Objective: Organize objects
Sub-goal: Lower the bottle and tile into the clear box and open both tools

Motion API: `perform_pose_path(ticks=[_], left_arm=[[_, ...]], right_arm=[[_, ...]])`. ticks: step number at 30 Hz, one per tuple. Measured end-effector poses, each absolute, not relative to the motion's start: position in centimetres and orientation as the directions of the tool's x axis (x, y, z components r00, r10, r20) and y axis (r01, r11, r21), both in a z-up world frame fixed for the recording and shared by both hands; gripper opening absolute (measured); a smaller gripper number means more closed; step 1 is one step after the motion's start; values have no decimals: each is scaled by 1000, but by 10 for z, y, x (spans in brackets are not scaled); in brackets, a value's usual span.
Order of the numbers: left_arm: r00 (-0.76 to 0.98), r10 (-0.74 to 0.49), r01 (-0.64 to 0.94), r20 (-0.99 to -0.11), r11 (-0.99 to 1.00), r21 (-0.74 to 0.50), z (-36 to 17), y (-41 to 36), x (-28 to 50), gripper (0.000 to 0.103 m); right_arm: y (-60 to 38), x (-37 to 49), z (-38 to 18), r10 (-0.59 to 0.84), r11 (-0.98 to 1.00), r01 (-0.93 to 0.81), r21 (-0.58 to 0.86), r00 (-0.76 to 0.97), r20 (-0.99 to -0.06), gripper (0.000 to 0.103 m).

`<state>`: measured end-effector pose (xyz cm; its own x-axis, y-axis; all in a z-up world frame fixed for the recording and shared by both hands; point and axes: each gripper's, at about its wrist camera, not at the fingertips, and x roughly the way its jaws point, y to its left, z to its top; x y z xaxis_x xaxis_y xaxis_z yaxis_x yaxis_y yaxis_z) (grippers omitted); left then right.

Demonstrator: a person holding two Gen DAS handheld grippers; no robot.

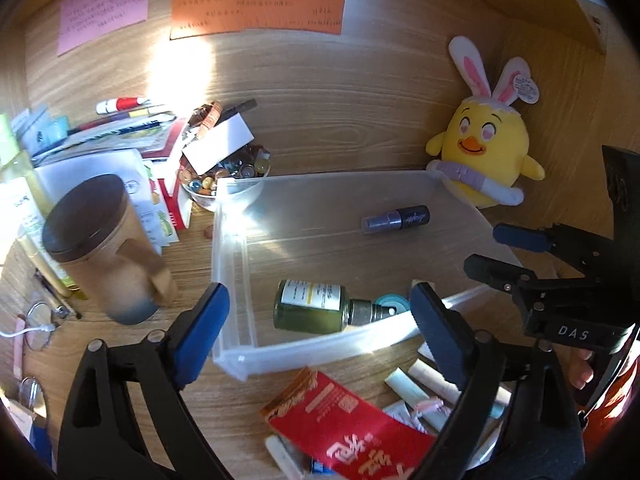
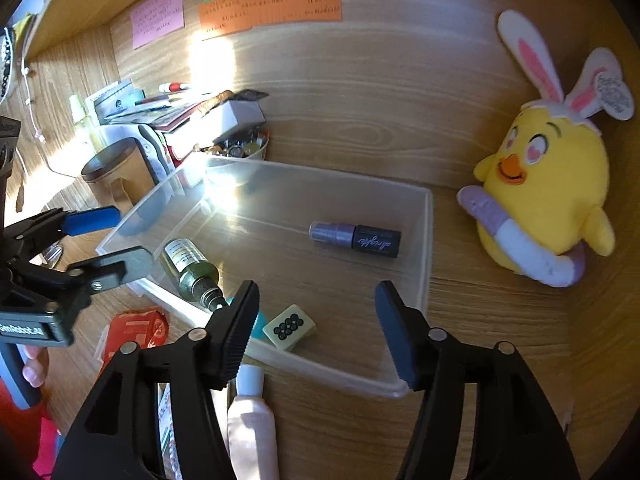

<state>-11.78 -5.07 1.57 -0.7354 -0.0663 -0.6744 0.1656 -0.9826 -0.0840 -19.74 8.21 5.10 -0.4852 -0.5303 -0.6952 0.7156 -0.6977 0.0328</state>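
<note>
A clear plastic bin [image 1: 316,354] [image 2: 428,240] sits on the wooden desk. Inside lie a green glass bottle [image 1: 310,307] [image 2: 188,266], a purple-and-black tube [image 1: 396,219] [image 2: 356,236], a mahjong tile [image 2: 289,326] and a teal piece [image 1: 394,304]. My left gripper [image 1: 320,324] is open and empty, its fingers spread over the bin's near-left corner. My right gripper [image 2: 316,328] is open and empty, hovering over the bin's near edge above the tile. The right gripper [image 1: 500,252] also shows at the bin's right side in the left wrist view.
A yellow chick plush [image 1: 486,156] [image 2: 548,200] stands right of the bin. A lidded mug [image 1: 108,248], a bowl of beads [image 1: 224,176] and stacked papers are left. A red packet [image 1: 344,420], white tubes [image 1: 420,388] and a pink tube [image 2: 252,428] lie in front.
</note>
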Motion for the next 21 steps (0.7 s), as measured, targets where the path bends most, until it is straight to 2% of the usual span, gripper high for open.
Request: perform_pose_path(ticks=[3, 9, 21], left_arm=[[-728, -72, 167, -682, -983, -74, 13, -47, -108, 95], [-687, -104, 185, -719, -982, -35, -4, -41, -94, 97], [-661, -111, 262, -742, -961, -90, -22, -59, -39, 97]], right_arm=[[90, -188, 55, -535, -700, 713, 27, -500, -681, 64], [103, -172, 51, -541, -700, 714, 28, -505, -673, 65], [123, -146, 33, -535, -699, 714, 36, -489, -689, 67]])
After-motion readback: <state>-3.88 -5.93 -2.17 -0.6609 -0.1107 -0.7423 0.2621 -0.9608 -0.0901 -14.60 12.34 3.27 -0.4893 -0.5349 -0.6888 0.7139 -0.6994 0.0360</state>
